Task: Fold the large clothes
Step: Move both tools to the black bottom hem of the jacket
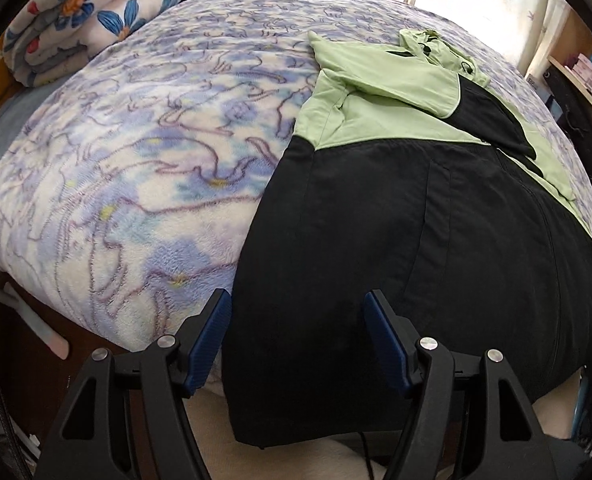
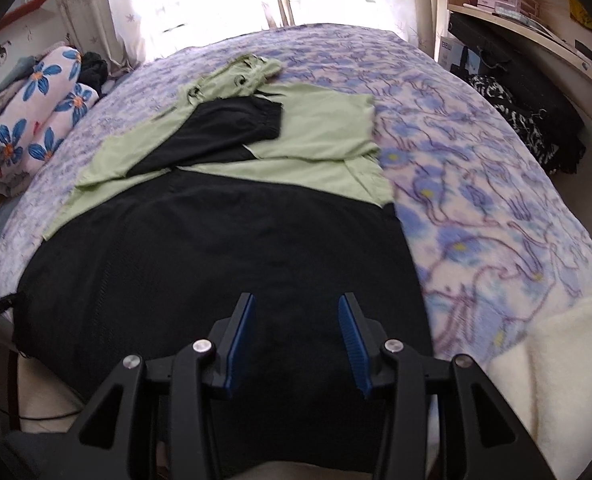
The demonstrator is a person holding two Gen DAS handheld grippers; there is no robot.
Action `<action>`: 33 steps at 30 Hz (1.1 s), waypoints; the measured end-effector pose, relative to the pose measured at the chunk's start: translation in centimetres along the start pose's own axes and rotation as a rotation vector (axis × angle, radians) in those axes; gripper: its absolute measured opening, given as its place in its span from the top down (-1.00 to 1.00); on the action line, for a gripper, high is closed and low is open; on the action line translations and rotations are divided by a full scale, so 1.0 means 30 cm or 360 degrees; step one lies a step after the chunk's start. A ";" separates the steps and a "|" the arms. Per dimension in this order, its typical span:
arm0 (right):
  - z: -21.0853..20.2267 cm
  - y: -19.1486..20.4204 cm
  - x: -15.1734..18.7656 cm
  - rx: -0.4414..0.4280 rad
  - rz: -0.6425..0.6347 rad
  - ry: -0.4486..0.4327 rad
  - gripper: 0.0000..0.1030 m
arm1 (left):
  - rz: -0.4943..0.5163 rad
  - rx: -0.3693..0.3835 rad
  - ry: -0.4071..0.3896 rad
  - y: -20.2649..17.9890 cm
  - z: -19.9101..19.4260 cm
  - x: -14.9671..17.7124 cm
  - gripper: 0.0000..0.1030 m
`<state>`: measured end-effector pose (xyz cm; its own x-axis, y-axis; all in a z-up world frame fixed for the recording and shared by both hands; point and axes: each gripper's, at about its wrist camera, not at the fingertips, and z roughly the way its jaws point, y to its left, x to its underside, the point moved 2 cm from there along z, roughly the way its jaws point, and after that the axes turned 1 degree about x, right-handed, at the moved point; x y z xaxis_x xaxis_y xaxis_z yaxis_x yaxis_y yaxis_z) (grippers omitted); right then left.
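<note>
Jacket point(image 1: 396, 216): long axis runs away across bed point(image 1: 136, 140); hem at near edge, beneath left tool point(image 1: 298, 306) and right tool point(image 2: 296, 308), both wide, empty.

The jacket point(image 1: 396, 216) is smooth, matt cloth, black and light green. The blanket point(image 1: 144, 128) under it looks soft and fuzzy. Both grippers are matt black plastic with ridged blue pads point(image 2: 354, 340) and shiny metal screws point(image 1: 428, 343).

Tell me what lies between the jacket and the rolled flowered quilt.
Only bare blanket lies between the jacket and the quilt; the left wrist view shows it best.
</note>
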<state>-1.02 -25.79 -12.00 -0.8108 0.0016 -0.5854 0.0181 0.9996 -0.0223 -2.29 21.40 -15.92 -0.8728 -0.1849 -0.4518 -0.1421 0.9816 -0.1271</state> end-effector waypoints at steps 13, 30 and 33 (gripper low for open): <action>0.036 -0.200 0.128 0.0118 0.0159 0.0181 0.16 | 0.0011 0.0253 0.0046 0.064 0.013 0.019 -0.36; 0.073 -0.224 0.151 0.0024 0.0226 0.0238 0.11 | 0.0279 0.0298 0.0087 -0.003 0.065 0.057 -0.98; 0.066 -0.221 0.169 0.0005 0.0212 0.0268 0.11 | 0.0231 0.0353 0.0083 0.021 0.055 0.059 -0.97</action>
<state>-4.09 -32.46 -16.43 -0.8874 0.1390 -0.4395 0.1335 0.9901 0.0435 -3.15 21.60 -18.26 -0.9002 -0.0347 -0.4341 0.0869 0.9624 -0.2572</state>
